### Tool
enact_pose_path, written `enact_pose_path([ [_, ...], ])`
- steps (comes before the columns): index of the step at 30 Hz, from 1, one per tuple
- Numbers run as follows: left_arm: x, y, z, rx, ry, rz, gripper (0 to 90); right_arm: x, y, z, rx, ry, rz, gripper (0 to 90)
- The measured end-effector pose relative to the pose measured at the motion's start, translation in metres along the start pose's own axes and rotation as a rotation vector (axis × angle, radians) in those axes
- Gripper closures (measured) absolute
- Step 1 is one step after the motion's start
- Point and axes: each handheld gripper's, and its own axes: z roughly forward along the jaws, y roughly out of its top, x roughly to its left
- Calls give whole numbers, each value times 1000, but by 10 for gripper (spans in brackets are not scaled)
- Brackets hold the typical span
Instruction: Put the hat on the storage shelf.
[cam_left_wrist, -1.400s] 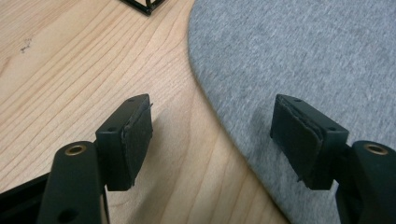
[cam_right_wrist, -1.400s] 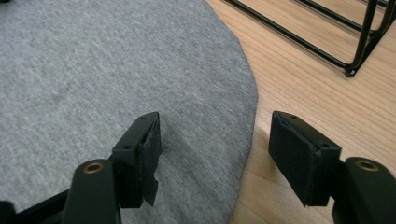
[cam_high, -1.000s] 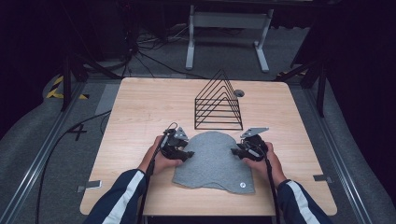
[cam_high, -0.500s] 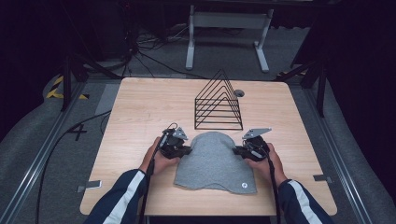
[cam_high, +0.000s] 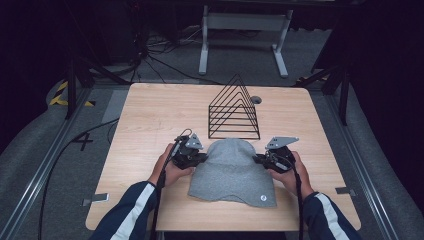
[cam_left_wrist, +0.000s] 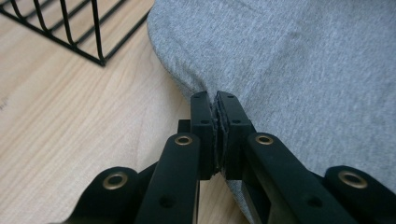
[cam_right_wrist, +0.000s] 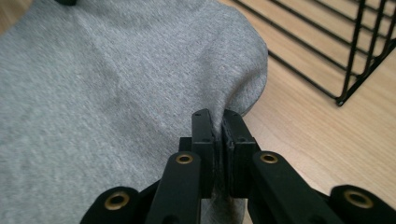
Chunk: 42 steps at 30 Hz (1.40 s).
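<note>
Grey beanie (cam_high: 232, 170) lies flat on the wooden surface (cam_high: 150, 125); left gripper (cam_high: 192, 157) and right gripper (cam_high: 265, 160) fingers each pinch its edge.

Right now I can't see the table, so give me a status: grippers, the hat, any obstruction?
Left gripper shut on grey hat edge. Right gripper shut on opposite edge. Hat flat on table. Black wire rack just beyond hat.

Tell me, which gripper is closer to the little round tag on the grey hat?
Right. The right gripper pinches the hat's edge on the same side as the round tag. The left gripper pinches the opposite edge, farther away.
</note>
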Motion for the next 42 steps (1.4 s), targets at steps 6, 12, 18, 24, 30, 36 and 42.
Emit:
enact_pose_path([
  [6, -5, 9, -10, -30, 4, 23, 865, 1, 7, -16, -36, -14, -13, 853],
  [12, -10, 28, -26, -67, 25, 68, 866, -1, 15, -34, -80, -21, -13, 854],
  [18, -17, 51, -43, -92, 46, 108, 868, -1, 26, -54, -106, -39, -34, 853],
  [24, -19, 69, -57, -114, 64, 132, 868, -2, 38, -70, -136, -59, -53, 854],
  [30, -20, 82, -68, -140, 78, 149, 868, -4, 49, -86, -170, -82, -60, 853],
  [36, -18, 92, -81, -192, 64, 143, 868, -4, 59, -102, -205, -96, -74, 853],
  [42, -18, 109, -95, -217, 86, 159, 869, -5, 78, -121, -233, -132, -99, 853],
])
